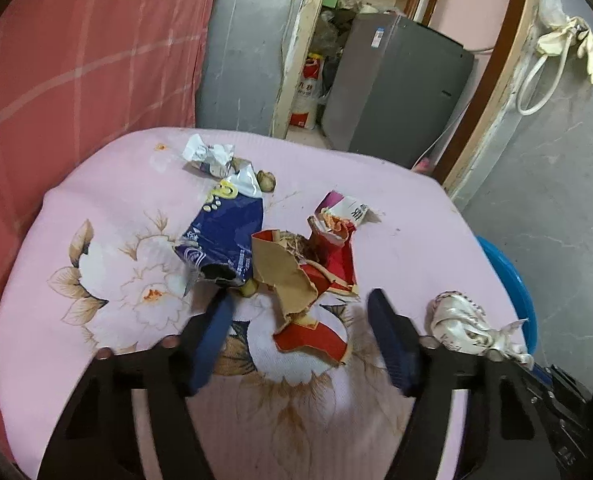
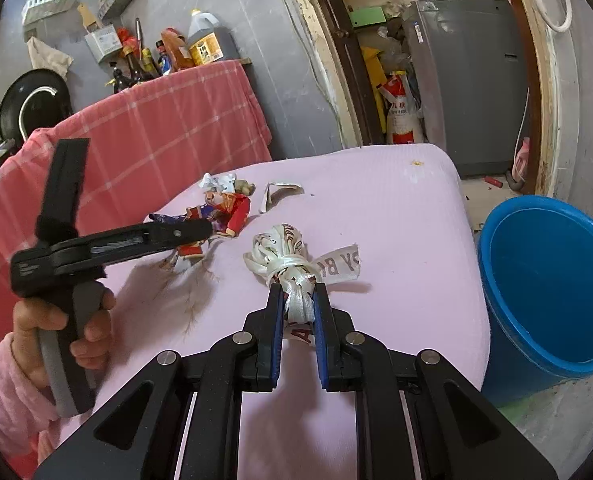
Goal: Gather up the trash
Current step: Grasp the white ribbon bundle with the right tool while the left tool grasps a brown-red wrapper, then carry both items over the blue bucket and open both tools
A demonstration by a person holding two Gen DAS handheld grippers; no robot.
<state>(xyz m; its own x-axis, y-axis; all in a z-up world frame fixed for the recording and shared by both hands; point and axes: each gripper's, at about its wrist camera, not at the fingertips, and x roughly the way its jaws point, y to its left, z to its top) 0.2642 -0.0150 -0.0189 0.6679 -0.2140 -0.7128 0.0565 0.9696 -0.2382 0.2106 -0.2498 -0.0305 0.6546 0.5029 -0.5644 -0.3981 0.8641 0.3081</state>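
Now | right tongs (image 2: 299,300) clamped on ribbon bundle (image 2: 282,258) | left tongs (image 1: 296,316) half-open around torn red wrapper (image 1: 312,280), gripping nothing | carry bundle level over bucket (image 2: 544,292), then release

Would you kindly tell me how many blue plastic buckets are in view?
1: the blue plastic bucket stands on the floor beside the pink cushion's right edge; others may be hidden.

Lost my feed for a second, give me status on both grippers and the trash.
Right gripper shut on the white ribbon bundle, blue bin beside it. Left gripper open, straddling the torn red wrapper, not gripping. Nothing in the way.
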